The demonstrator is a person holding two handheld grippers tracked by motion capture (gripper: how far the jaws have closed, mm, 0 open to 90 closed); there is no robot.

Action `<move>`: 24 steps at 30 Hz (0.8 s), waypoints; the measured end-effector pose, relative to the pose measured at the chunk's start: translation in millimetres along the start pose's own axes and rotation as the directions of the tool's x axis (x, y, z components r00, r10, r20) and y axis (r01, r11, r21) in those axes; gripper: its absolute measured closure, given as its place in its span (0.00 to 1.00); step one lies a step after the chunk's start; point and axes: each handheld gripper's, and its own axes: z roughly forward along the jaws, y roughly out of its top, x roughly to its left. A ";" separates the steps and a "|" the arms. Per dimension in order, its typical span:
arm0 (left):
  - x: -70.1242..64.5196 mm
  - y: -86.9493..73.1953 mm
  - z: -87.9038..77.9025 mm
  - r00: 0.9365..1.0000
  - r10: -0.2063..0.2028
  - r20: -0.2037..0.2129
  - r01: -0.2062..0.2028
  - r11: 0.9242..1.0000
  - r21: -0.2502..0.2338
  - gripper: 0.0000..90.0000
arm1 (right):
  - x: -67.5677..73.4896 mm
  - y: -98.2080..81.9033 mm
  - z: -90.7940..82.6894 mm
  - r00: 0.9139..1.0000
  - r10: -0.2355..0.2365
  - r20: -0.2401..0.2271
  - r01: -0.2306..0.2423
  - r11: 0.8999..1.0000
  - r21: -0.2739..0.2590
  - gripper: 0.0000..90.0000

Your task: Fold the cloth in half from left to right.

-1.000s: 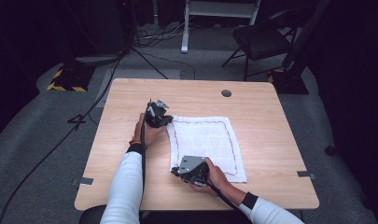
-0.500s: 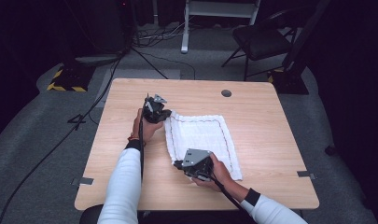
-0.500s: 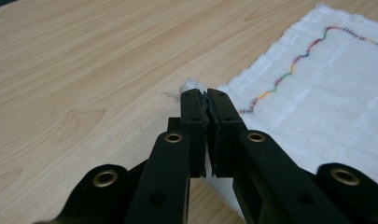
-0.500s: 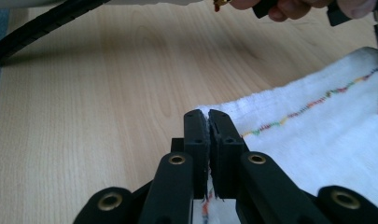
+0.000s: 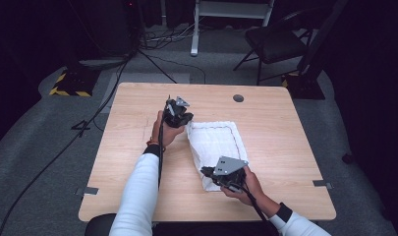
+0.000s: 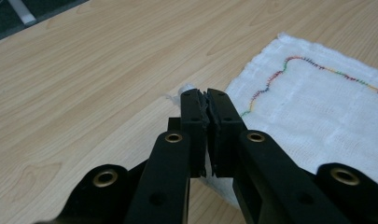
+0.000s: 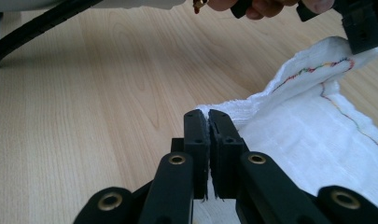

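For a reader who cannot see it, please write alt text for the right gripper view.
The right gripper, two black jaws shut, pinches the edge of a white woven cloth with multicoloured stitching on a light wooden table. Farther off, the left gripper lifts another corner.

Bare table [image 5: 285, 132] lies open to the left of the left claw [image 5: 185, 118] and beyond it. Between it and the right claw [image 5: 206, 171], the raised cloth [image 5: 213, 145] blocks passage.

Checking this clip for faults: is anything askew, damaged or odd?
Nothing damaged. The white cloth lies rumpled, its left edge lifted, because the left tongs and right tongs each pinch a corner of it.
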 end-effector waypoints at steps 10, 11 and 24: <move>-15.8 12.3 14.2 0.999 0.030 0.033 -0.030 1.000 -0.006 0.96 | -10.8 -12.5 -29.4 0.998 0.038 0.054 -0.039 0.999 0.005 0.96; -19.0 14.2 17.0 0.999 0.029 0.038 -0.029 1.000 -0.009 0.96 | -12.0 -14.4 -32.1 0.997 0.039 0.059 -0.040 0.999 0.007 0.96; -49.6 37.7 40.5 0.992 0.097 0.080 -0.097 0.995 -0.006 0.96 | -23.8 -41.6 -63.7 0.990 0.077 0.121 -0.082 0.996 0.030 0.96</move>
